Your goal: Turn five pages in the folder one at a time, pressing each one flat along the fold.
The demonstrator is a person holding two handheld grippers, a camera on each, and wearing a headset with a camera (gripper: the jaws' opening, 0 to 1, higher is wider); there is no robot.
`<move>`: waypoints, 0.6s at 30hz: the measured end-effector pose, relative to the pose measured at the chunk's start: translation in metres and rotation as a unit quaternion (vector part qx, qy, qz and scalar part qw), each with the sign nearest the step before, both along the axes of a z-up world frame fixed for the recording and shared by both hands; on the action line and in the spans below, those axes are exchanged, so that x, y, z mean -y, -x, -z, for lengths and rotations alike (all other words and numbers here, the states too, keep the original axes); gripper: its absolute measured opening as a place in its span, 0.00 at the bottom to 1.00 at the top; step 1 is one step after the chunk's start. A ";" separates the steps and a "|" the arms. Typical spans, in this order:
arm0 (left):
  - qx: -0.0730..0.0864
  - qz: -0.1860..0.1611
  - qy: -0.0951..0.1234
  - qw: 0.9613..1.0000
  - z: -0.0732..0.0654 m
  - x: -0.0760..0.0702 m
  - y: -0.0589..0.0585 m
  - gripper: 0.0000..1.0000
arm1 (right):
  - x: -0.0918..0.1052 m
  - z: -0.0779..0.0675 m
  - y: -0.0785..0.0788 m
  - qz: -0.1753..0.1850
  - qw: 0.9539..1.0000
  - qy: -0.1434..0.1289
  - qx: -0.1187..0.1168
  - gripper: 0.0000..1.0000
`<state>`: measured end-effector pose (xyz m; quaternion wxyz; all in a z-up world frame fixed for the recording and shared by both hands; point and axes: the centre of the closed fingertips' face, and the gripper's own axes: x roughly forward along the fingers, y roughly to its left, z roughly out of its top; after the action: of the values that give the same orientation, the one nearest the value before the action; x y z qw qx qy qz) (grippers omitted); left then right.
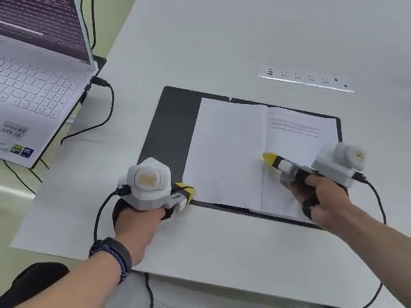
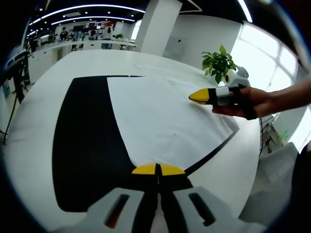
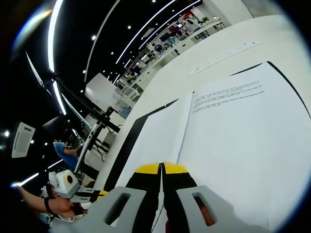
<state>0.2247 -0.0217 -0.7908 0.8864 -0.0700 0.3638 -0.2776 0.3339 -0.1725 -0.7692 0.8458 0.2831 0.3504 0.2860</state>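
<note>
Nearest, my left hand-held gripper (image 1: 185, 191), yellow jaws together and empty, sits at the near edge of the black folder (image 1: 168, 122), which lies open on the desk (image 1: 212, 256). Beyond it, my right hand-held gripper (image 1: 270, 158), also closed on nothing, points its tips at the fold (image 1: 265, 128), beside a turned page (image 1: 225, 147) lying flat. A pressing step, I judge; how many of the five pages are done cannot be counted. A power strip (image 1: 305, 78) lies farthest

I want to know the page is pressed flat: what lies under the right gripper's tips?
White pages beside the black folder's fold lie under the shut right gripper. Its tips hide the contact spot.
</note>
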 end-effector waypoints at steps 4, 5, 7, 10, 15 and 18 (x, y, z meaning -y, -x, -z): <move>-0.003 0.001 0.002 1.000 0.000 0.000 -0.001 0.00 | -0.006 0.002 -0.001 0.004 1.000 -0.007 -0.005 0.00; -0.004 0.002 0.002 1.000 0.001 0.000 -0.001 0.00 | -0.007 0.002 -0.001 0.001 1.000 -0.005 -0.004 0.00; -0.005 0.003 0.001 1.000 0.001 0.001 -0.001 0.00 | -0.011 0.000 0.000 0.001 1.000 -0.006 -0.004 0.00; -0.005 0.001 0.001 1.000 0.001 0.000 -0.001 0.00 | -0.015 -0.005 -0.002 0.005 1.000 -0.013 0.001 0.00; -0.001 0.000 -0.005 1.000 0.002 0.001 -0.002 0.00 | -0.013 -0.007 -0.019 0.029 1.000 -0.007 0.011 0.00; -0.002 0.003 -0.006 1.000 0.002 0.001 -0.002 0.00 | -0.012 -0.008 -0.029 0.047 0.999 -0.026 0.009 0.00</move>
<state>0.2262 -0.0222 -0.7931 0.8855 -0.0644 0.3669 -0.2779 0.3634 -0.1600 -0.7609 0.8540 0.3182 0.3215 0.2572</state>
